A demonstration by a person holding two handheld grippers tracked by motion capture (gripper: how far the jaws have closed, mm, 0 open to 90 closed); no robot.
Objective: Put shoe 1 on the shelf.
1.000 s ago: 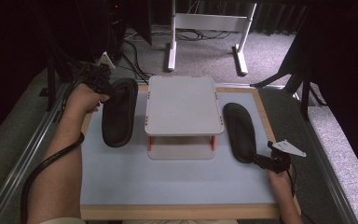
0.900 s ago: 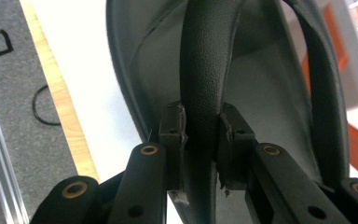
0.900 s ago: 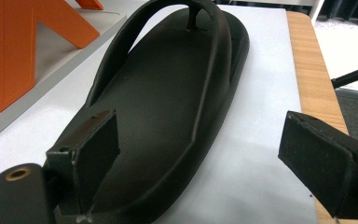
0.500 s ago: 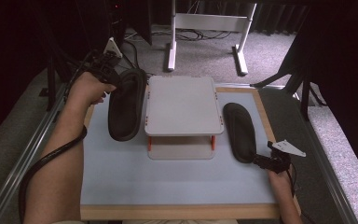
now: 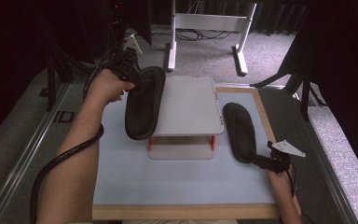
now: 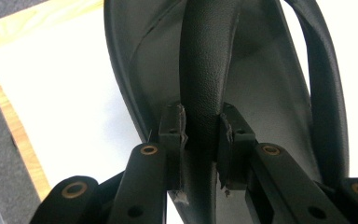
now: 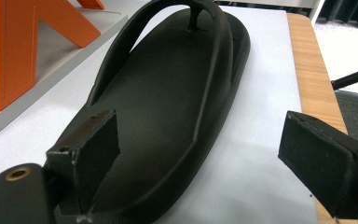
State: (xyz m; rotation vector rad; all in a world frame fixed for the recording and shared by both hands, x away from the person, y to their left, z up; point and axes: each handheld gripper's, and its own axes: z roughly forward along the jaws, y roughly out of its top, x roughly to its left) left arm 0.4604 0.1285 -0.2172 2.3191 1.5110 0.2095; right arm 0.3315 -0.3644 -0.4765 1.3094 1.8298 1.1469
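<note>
I take the small grey stand [image 5: 189, 105] with orange legs as my reference; it sits on the pale blue mat [image 5: 168, 179] of the wood-edged table [image 5: 186, 212], toward the far middle of the mat. The left sandal [image 5: 144, 102], black with a thong strap, is lifted off the mat at the stand's left edge, tilted, its right side overlapping the stand's top, its toe end pointing toward me and hanging beyond the stand's near left corner. My left gripper [image 5: 135, 77] holds it at the far end, above and left of the stand's far left corner; in the left gripper view the pads [image 6: 172, 135] are clenched on one strap arm of this sandal [image 6: 261, 93], pressing it from both sides. The right sandal [image 5: 240, 130], also black, lies flat on the mat just right of the stand, apart from it, toe end away from me. My right gripper [image 5: 268, 161] sits at the heel end of that sandal, near and to the right of the stand's front; in the right gripper view its jaws stand released and wide, the left pad [image 7: 91, 149] over the heel area of the sandal [image 7: 168, 93], the right pad over bare mat, neither pressing the sandal.
</note>
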